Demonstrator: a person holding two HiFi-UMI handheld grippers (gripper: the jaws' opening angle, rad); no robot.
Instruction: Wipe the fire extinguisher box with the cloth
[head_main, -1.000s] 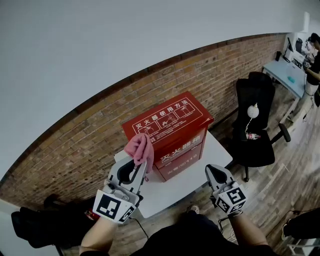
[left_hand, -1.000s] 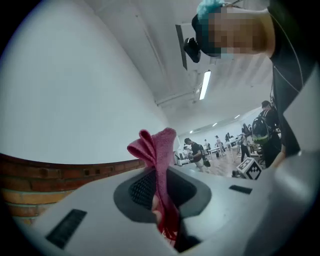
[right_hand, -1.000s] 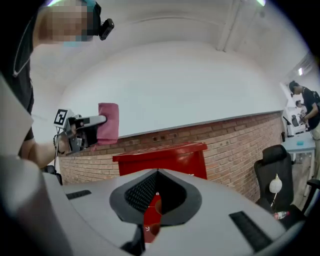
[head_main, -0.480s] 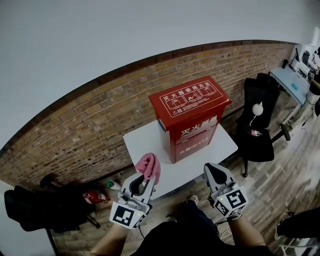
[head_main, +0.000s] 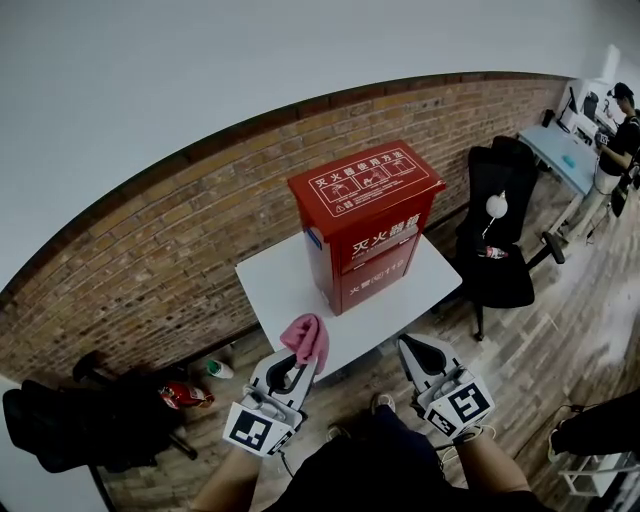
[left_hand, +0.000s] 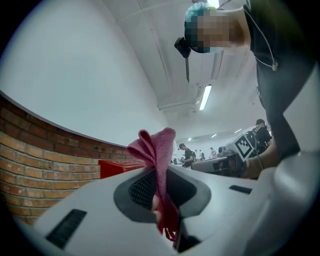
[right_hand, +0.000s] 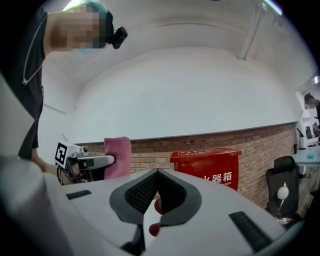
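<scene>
head view: high, faces forward and steeply down, far from white surface (head_main: 275, 285); left hand-held gripper (head_main: 297, 366) and right hand-held gripper (head_main: 411, 347) at bottom of frame, before surface's near edge.
left gripper view: low behind own jaws, tilted up to ceiling; cloth (left_hand: 159, 165) very close, fire extinguisher box (left_hand: 116, 166) low and far.
right gripper view: level along own jaws, faces brick wall (right_hand: 150, 150).
shared: box in all three; each gripper view catches other hand-held gripper.
</scene>
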